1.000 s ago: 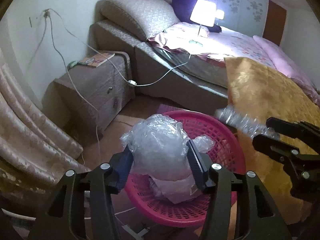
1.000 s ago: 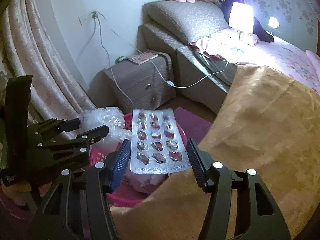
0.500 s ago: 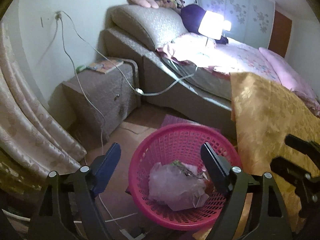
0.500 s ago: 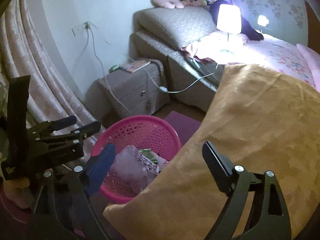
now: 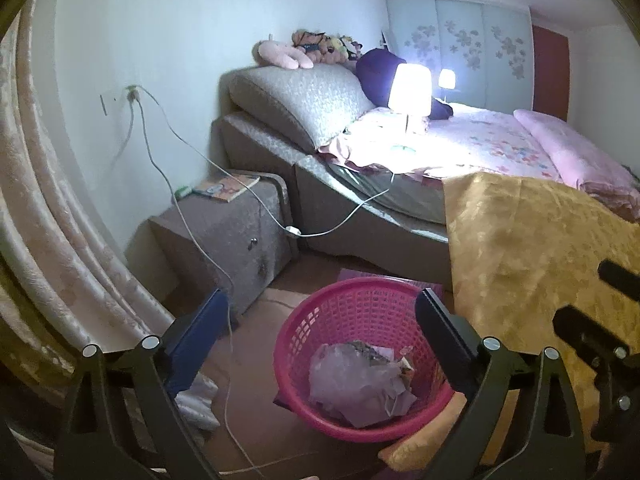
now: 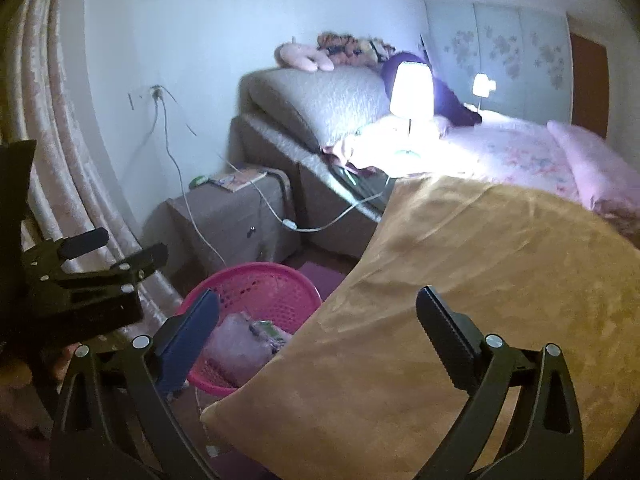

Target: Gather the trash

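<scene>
A pink plastic basket [image 5: 360,308] stands on the floor beside the bed; it also shows in the right wrist view [image 6: 260,284]. Crumpled plastic and other trash [image 5: 356,384] lie inside it, also seen in the right wrist view [image 6: 244,340]. My left gripper [image 5: 322,320] is open and empty, above and in front of the basket. My right gripper [image 6: 318,320] is open and empty, over the gold cover's edge, to the right of the basket. The left gripper shows at the left of the right wrist view [image 6: 120,252].
A gold quilted cover [image 5: 540,248] hangs off the bed at right. A grey bedside cabinet [image 5: 232,236] stands left of the basket, with cables [image 5: 192,216] trailing to the floor. Curtains [image 5: 52,240] hang at left. A lit lamp [image 5: 410,88] stands on the bed.
Both grippers opened: the plastic wad and the blister pack left them and the trash now lies in the basket. Both grippers have since drawn back and up from the basket.
</scene>
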`<state>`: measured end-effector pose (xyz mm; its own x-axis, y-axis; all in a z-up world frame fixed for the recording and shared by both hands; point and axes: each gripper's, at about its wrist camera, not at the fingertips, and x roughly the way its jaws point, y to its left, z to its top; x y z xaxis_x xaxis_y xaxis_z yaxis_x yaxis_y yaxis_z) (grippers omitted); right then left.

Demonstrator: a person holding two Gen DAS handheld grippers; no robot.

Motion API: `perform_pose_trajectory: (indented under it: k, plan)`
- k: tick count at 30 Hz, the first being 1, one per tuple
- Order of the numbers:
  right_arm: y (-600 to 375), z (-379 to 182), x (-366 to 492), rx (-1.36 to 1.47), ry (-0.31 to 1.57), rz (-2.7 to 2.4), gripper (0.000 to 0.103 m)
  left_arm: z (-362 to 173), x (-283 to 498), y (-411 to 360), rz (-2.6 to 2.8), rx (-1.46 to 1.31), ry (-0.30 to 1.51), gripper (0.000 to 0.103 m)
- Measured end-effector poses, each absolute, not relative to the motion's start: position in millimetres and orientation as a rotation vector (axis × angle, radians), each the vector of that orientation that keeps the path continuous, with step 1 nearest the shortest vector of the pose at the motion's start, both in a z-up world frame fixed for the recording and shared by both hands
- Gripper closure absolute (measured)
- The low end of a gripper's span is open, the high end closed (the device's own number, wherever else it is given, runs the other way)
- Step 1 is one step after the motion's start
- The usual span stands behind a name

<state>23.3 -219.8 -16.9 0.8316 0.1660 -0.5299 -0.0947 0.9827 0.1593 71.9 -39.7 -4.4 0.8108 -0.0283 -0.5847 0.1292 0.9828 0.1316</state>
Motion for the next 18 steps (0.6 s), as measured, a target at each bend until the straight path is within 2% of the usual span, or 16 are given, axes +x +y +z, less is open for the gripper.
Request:
perform_pose_trajectory:
  k: [18]
  plan:
    - [-216.3, -7.3, -2.3, 0.146, 0.552, 0.134, 0.007, -10.4, 37.0, -37.2, -0.083, 0.167, 0.598, 0.01]
